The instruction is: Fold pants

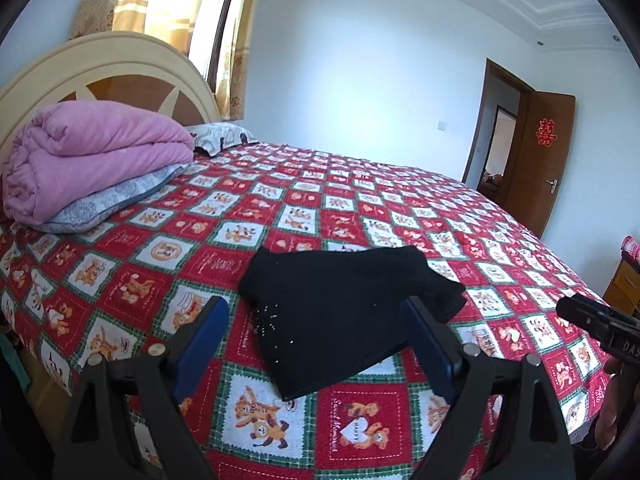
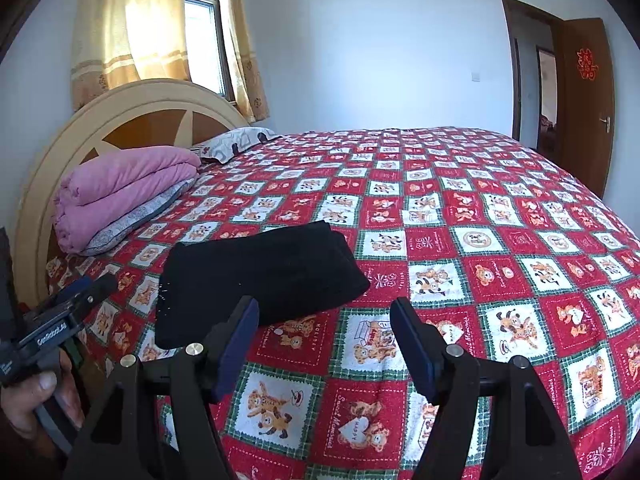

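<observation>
The black pants (image 1: 344,312) lie folded into a compact stack on the red patchwork bedspread (image 1: 360,200). In the right wrist view the pants (image 2: 256,272) sit left of centre. My left gripper (image 1: 316,312) is open and empty, held above the near edge of the pants. My right gripper (image 2: 324,312) is open and empty, just right of the pants over bare bedspread (image 2: 480,208). The right gripper's tip shows at the right edge of the left wrist view (image 1: 592,320); the left gripper shows at the left edge of the right wrist view (image 2: 64,312).
A folded pink quilt (image 1: 92,156) on a grey pillow (image 1: 116,200) lies by the headboard (image 1: 100,68). Another pillow (image 1: 224,136) lies behind it. An open brown door (image 1: 548,160) is at the far right. A wooden cabinet (image 1: 624,284) stands by the bed's right side.
</observation>
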### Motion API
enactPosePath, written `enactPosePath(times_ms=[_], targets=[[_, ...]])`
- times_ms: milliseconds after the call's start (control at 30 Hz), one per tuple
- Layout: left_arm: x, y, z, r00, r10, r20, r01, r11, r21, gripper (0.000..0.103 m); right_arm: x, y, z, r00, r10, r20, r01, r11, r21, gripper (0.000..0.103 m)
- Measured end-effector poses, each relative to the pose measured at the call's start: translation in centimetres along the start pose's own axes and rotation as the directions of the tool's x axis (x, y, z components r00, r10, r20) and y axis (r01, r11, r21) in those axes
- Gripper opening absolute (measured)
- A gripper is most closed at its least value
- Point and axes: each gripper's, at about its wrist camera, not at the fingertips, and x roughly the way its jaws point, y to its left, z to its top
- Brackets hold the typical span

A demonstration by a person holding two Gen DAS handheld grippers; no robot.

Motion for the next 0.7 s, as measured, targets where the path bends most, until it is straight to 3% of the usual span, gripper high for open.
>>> enactPosePath(times_ms=[233,333,467,700], targets=[[-0.5,-0.5,0.2,1.000,-0.010,0.013,0.010,1.000,0.007,0.090,-1.0,0.2,0.0,1.000,-0.008,0.010,0.008,1.000,-0.006,0.070],[-1.0,-1.0,0.4,1.000,-0.010,0.026,0.010,1.000,0.018,0.099,-1.9,0.5,0.2,1.000,-0.012,0.022,0.012,1.000,-0.018,0.070],[-1.8,-1.6,0.9,0.999,-0.019,0.049,0.017,0.999,0.039,0.103,-3.0,0.9,0.5,0.999,-0.010,0.038,0.011,0.999,-0.030,0.070],[-2.6,-1.7,1.6,0.997,-0.023,0.070,0.021,0.999,0.030,0.103,-3.8,1.1,0.6,0.998,-0.016,0.053,0.018,0.999,-0.033,0.070]])
